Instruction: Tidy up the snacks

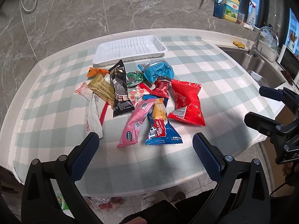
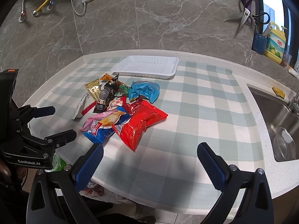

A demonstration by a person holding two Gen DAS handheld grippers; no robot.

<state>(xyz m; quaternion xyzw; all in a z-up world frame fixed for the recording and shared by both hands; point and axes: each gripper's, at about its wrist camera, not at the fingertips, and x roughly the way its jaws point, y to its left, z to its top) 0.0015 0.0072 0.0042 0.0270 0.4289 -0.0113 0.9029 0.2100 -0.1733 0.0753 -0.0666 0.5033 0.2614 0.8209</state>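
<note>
Clearly light, crinkly and slippery, the snack packets [image 1: 149, 100] lie heaped mid-counter before the empty white tray [image 1: 130, 49]; both left tongs [image 1: 145, 149] and right tongs [image 2: 149, 160] gape released, so pinch a sealed end seam

One white ribbed plastic tray [image 1: 130, 51]; two big red foil packets [image 1: 186, 102]; one blue crinkled packet [image 1: 158, 71]; one black packet [image 1: 119, 89]; two open tools [image 1: 145, 149].

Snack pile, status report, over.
Both tools open, left, right, holding nothing. Snack pile loose on cloth; white tray holds none. Nothing blocking.
</note>
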